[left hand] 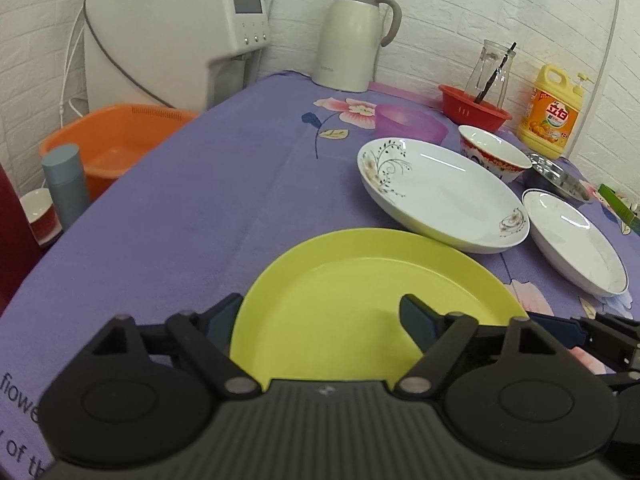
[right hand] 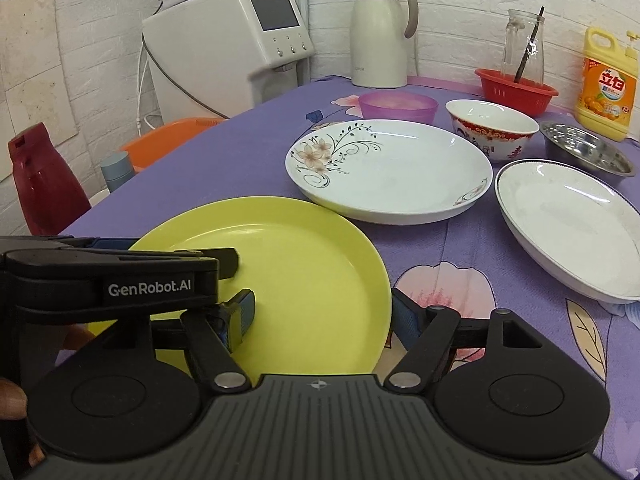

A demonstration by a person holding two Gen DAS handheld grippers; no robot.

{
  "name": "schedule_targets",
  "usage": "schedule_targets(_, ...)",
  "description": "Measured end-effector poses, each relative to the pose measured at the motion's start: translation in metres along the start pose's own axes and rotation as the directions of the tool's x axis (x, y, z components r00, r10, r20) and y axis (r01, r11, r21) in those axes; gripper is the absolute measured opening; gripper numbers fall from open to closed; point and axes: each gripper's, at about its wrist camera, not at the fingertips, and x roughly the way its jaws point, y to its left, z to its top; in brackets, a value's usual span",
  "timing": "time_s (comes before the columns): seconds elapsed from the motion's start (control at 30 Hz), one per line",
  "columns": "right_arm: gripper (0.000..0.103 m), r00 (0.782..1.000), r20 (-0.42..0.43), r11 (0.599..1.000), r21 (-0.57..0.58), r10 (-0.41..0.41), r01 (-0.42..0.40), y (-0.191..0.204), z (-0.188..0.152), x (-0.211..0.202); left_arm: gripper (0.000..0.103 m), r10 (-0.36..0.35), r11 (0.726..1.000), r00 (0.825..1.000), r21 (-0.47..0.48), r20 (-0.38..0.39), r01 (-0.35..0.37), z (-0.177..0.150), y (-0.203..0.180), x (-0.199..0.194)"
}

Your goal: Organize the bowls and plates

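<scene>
A surface draped in a purple flower-printed cloth [right hand: 248, 152] carries a round yellow-green plastic plate [right hand: 304, 280] nearest the cameras, with a large white flower-patterned ceramic plate [right hand: 392, 172] beyond it and a white blue-rimmed plate [right hand: 572, 224] to the right. Farther back stand a red-patterned white bowl [right hand: 492, 128], a steel bowl [right hand: 588, 152], a translucent purple bowl [right hand: 398, 106], a red plastic basket [right hand: 516, 90], a yellow detergent bottle [right hand: 608, 88] and a cream thermal jug [right hand: 380, 36].

White brick-pattern walls [right hand: 460, 8] behind a purple floral tablecloth [left hand: 200, 184].
</scene>
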Motion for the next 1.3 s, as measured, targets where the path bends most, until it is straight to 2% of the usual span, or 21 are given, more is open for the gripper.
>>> schedule_targets(0.07,0.103,0.999,0.029,0.998,0.053,0.015,-0.017,-0.013,0.004,-0.015,0.095,0.003,1.000,0.999,-0.002,0.039,-0.003,0.008,0.005,-0.005)
schedule_targets(0.17,0.103,0.995,0.094,0.996,0.091,-0.016,0.007,-0.034,0.018,-0.032,0.098,0.017,1.000,0.997,-0.007,0.076,-0.017,0.029,0.010,-0.003)
schedule_targets(0.3,0.103,0.985,0.166,0.996,0.085,-0.053,0.039,-0.064,0.058,-0.023,0.099,-0.003,1.000,0.995,-0.026,0.102,0.005,0.062,0.012,0.006)
schedule_targets(0.47,0.103,0.994,0.106,0.997,0.075,-0.028,0.020,-0.098,0.097,0.032,0.100,0.036,0.999,0.992,0.004,0.118,-0.036,0.082,0.010,0.022)
schedule_targets(0.6,0.103,1.000,0.020,0.997,0.078,-0.005,0.003,-0.114,0.107,0.072,0.100,0.034,0.999,0.996,0.018,0.087,-0.035,0.091,0.012,0.042)
schedule_targets(0.73,0.103,0.998,-0.051,0.996,0.084,0.023,-0.019,-0.115,0.109,0.096,0.100,0.032,0.999,0.997,0.038,0.070,-0.035,0.099,0.010,0.060)
schedule_targets(0.9,0.103,0.998,-0.065,0.998,0.059,0.000,0.003,-0.102,0.111,0.103,0.100,0.024,0.998,0.996,0.052,0.082,-0.028,0.105,0.008,0.064)
schedule_targets(1.07,0.103,0.997,-0.056,0.997,0.053,0.058,-0.056,-0.086,0.117,0.111,0.100,0.021,0.998,0.997,0.063,0.078,-0.026,0.105,0.004,0.067)
schedule_targets(1.13,0.103,0.997,-0.043,0.997,0.052,0.056,-0.054,-0.085,0.117,0.109,0.100,0.023,0.997,0.998,0.069,0.065,-0.027,0.104,0.004,0.071)
schedule_targets(1.2,0.103,0.999,-0.038,1.000,0.028,0.015,-0.014,-0.084,0.112,0.103,0.100,0.014,0.997,0.999,0.071,0.050,-0.018,0.103,0.003,0.078)
schedule_targets(1.3,0.103,0.998,-0.061,1.000,-0.004,0.009,-0.009,-0.080,0.102,0.103,0.100,-0.026,0.998,1.000,0.053,-0.007,0.026,0.105,0.000,0.097)
